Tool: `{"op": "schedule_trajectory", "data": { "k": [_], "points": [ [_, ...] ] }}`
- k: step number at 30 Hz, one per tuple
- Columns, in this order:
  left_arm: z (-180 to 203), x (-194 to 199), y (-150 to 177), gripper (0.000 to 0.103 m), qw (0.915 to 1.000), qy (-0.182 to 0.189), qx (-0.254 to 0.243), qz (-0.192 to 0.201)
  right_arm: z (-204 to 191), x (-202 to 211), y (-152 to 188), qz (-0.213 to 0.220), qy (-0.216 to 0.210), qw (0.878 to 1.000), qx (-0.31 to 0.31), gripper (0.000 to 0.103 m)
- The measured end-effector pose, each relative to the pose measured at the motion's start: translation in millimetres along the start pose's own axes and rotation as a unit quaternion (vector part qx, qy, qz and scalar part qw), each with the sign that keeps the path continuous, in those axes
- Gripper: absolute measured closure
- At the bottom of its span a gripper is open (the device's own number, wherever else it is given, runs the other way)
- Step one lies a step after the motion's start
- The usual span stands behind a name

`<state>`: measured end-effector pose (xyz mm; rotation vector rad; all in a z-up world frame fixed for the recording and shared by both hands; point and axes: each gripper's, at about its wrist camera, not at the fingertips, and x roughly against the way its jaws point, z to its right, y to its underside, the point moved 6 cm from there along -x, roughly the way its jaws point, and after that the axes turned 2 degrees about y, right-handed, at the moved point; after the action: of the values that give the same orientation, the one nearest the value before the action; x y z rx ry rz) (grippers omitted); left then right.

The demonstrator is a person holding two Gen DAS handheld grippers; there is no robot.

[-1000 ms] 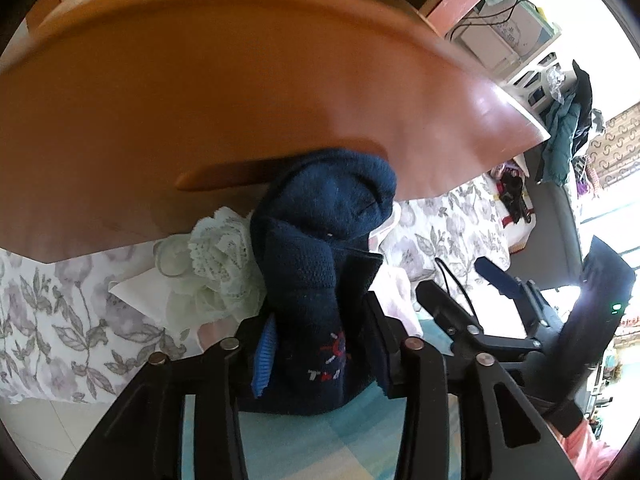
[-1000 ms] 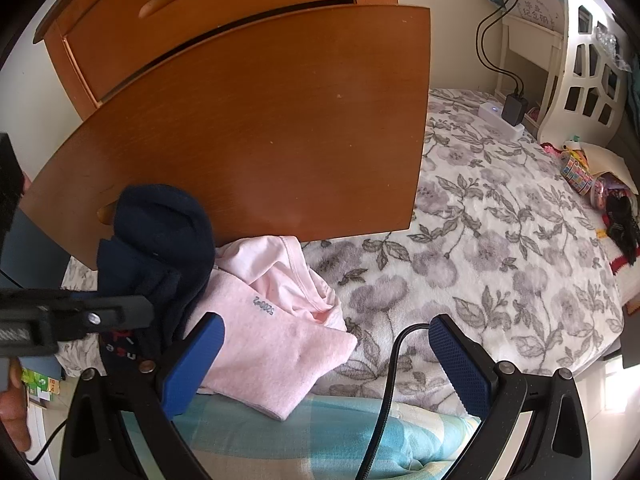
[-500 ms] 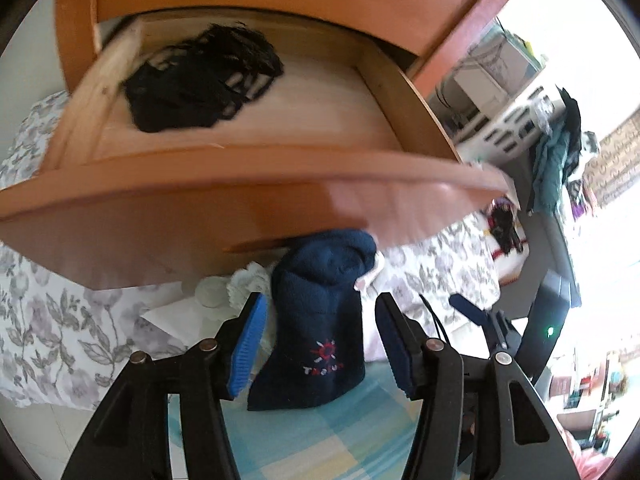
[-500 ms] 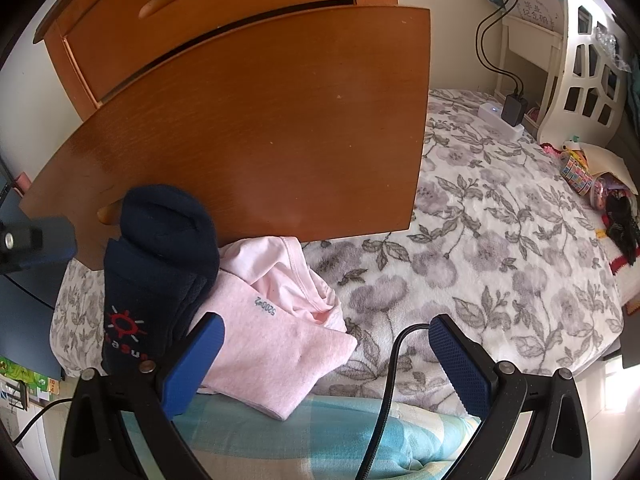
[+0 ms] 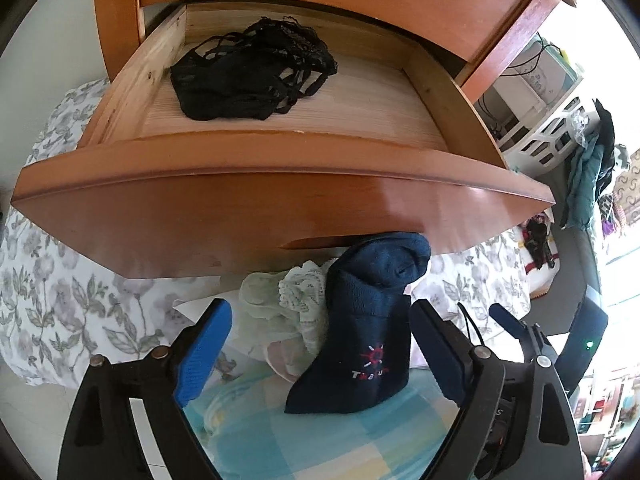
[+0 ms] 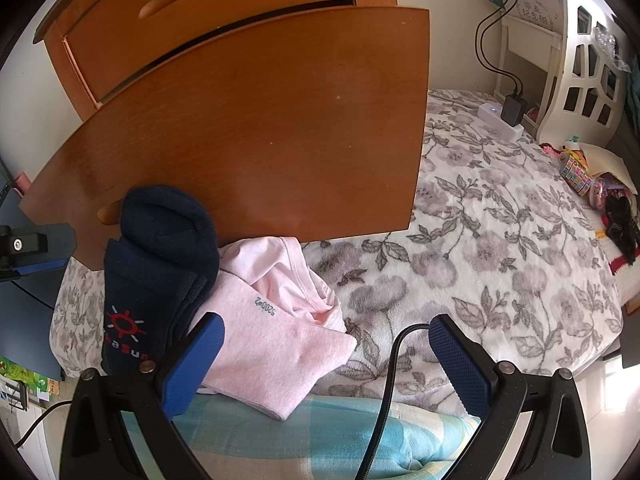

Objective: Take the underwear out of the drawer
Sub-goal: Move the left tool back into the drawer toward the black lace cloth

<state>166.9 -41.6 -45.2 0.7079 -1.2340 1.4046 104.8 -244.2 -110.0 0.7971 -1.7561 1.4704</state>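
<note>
Grey floral-print bed [image 6: 500, 240]: near edge carries navy sock [image 6: 156, 264], pink folded garment [image 6: 272, 344], pale lace underwear [image 5: 296, 296].

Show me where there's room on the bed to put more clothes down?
The flowered blanket lies bare right of the pink garment, up to the toys at its far edge. Below the open drawer it is crowded: navy sock, pale lace piece, pink garment.

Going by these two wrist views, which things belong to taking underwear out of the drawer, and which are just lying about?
Part of the job:
- open drawer
- black underwear still inside it
- navy sock, pink garment, pale lace piece piled on the bed
- left gripper, jaws opening, touching nothing

Lying about:
- floral blanket
- charger
- white headboard
</note>
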Motion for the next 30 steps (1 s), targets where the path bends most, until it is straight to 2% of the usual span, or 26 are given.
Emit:
{"op": "schedule_trajectory", "data": {
  "k": [6, 11, 15, 18, 21, 25, 30],
  "points": [
    [3, 4, 0, 0.012, 0.9998, 0.015, -0.006, -0.006, -1, -1, 0, 0.0, -0.001, 1.0, 0.0, 0.0],
    [15, 39, -20, 0.012, 0.9975, 0.038, -0.05, 0.033, 0, 0, 0, -0.002, -0.002, 1.0, -0.001, 0.0],
    [11, 73, -49, 0.012, 0.9931, 0.016, -0.068, 0.095, 0, 0, 0, -0.003, -0.002, 1.0, -0.001, 0.0],
    [1, 84, -70, 0.012, 0.991, -0.019, -0.057, 0.12, 0, -1, 0, -0.003, -0.004, 1.0, -0.002, 0.0],
    [-12, 81, -86, 0.012, 0.9919, -0.039, -0.032, 0.116, 0, -2, 0, -0.004, -0.005, 1.0, -0.003, 0.0],
    [-31, 64, -103, 0.012, 0.995, -0.051, 0.004, 0.085, 0, -2, 0, -0.004, -0.005, 1.0, -0.004, 0.0],
    [-38, 41, -126, 0.012, 0.996, -0.067, 0.012, 0.057, 1, -2, 0, -0.006, -0.007, 1.0, -0.005, 0.0]
  ]
}}
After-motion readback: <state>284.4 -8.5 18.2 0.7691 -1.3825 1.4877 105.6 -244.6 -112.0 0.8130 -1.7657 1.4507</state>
